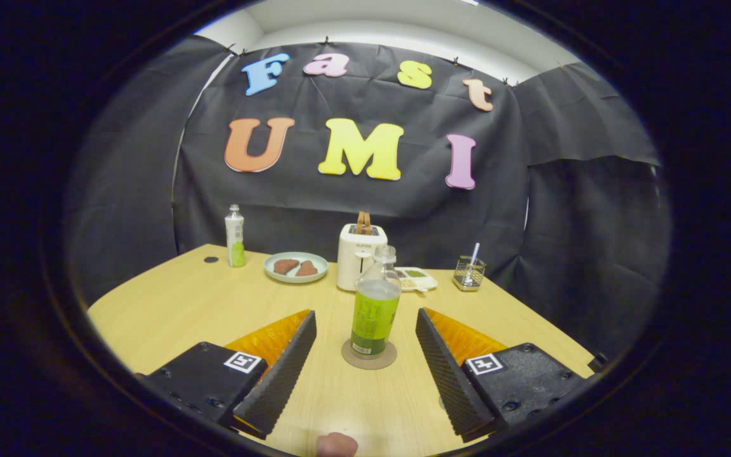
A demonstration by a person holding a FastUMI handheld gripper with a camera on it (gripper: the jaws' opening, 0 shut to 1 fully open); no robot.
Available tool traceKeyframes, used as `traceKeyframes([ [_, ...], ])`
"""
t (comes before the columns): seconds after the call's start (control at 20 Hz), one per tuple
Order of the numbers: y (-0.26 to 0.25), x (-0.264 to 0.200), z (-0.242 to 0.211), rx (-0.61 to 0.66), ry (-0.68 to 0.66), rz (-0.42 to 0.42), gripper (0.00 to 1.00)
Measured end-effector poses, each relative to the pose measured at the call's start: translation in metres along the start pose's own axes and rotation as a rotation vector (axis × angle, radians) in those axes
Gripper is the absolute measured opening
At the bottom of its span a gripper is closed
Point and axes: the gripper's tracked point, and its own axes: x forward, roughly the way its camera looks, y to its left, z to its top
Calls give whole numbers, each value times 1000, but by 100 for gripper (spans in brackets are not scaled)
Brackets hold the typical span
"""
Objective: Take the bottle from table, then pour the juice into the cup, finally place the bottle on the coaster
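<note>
Bottle [375, 304] upright on coaster [369, 360]

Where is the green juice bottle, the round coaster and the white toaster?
Clear bottle with green label [374, 320], gripper view: on its label.
Round brown coaster [369, 362], gripper view: front rim.
White toaster [359, 263], gripper view: front face.

Tongs [365, 320] with ribbed wedge fingers [280, 377], screwed black mounts, and a square tag on each.

Only a small brand word on the far toaster [360, 257] shows, too blurred to read; bottle [375, 311] labels likewise.
</note>
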Motion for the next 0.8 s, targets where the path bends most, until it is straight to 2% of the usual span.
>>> traceKeyframes([
  [0.35, -16, -62, 40, 69, -135, 11, 100],
  [0.65, -24, -96, 23, 59, -171, 9, 100],
  [0.8, -15, -101, 2, 58, -163, 41, 100],
])
